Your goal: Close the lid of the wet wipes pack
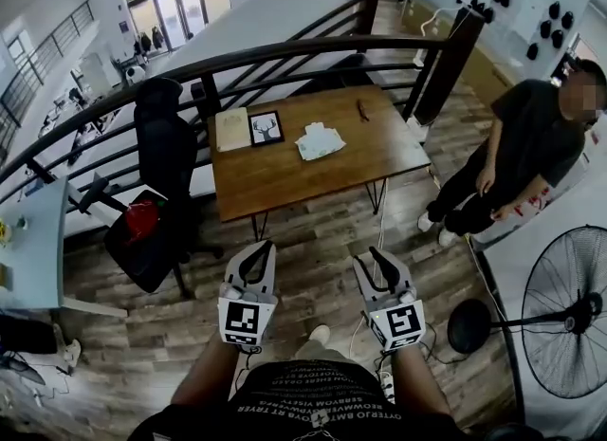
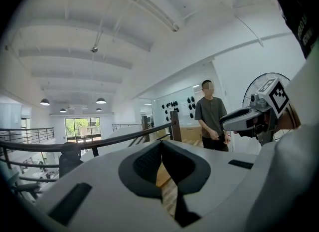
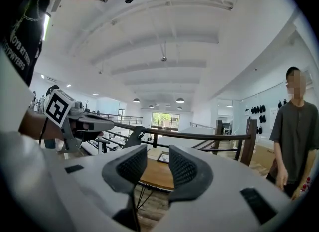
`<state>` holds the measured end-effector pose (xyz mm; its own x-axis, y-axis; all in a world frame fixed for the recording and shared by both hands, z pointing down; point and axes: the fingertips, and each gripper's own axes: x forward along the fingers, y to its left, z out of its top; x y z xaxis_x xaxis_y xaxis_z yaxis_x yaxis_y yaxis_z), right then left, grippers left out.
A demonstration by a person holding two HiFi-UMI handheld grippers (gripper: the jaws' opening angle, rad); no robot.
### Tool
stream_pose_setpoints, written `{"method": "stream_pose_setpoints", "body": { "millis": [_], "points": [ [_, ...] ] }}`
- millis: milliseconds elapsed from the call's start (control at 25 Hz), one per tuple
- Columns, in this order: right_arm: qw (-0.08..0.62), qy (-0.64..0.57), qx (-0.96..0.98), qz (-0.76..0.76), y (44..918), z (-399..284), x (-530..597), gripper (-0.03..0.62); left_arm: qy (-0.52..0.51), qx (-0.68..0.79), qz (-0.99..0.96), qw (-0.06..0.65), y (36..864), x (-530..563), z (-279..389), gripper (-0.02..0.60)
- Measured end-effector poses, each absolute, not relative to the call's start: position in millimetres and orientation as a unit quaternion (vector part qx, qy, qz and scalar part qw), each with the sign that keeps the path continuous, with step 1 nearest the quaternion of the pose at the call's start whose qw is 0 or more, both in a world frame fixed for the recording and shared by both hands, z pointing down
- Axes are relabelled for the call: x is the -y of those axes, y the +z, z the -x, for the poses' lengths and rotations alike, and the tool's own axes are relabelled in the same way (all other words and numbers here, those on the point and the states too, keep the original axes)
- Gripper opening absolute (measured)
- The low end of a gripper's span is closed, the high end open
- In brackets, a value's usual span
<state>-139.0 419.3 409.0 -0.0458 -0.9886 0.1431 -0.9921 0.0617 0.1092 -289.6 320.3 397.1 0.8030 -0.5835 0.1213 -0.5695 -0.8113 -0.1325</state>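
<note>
Standing well off the wipes [image 1: 320, 141]; left gripper [image 1: 259, 250] clenched empty, right gripper [image 1: 372, 259] parted; I must approach first.

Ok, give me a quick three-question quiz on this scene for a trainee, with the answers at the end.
1. True or false: the wet wipes pack lies on the wooden table, touched by no gripper.
2. The right gripper has its jaws: A apart with nothing between; B shut on the pack; C shut on a cloth.
3. Fill in: in the head view, the framed picture lies to the pack's ___.
Key: 1 true; 2 A; 3 left.
</note>
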Motion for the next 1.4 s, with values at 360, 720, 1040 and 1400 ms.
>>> {"method": "stream_pose_setpoints", "body": {
  "millis": [360, 720, 1040, 1400],
  "points": [
    [0.086, 0.003, 0.731, -0.676, 401.5, 92.4, -394.5, 0.144, -0.078, -0.311, 0.946, 0.051, 390.9, -297.7, 243.1, 0.028],
    [0.075, -0.001, 0.743, -0.665, 396.2, 78.3, -370.3, 0.144, -0.093, -0.322, 0.941, 0.049, 395.0, -285.9, 237.3, 0.028],
    [0.070, 0.004, 0.741, -0.668, 398.2, 65.9, -351.1, 0.144, -0.104, -0.326, 0.938, 0.053, 397.1, -265.3, 230.6, 0.028],
    [0.071, 0.014, 0.731, -0.679, 403.8, 44.8, -317.2, 0.144, -0.098, -0.309, 0.945, 0.031, 402.4, -225.7, 201.0, 0.028]
  ]
}}
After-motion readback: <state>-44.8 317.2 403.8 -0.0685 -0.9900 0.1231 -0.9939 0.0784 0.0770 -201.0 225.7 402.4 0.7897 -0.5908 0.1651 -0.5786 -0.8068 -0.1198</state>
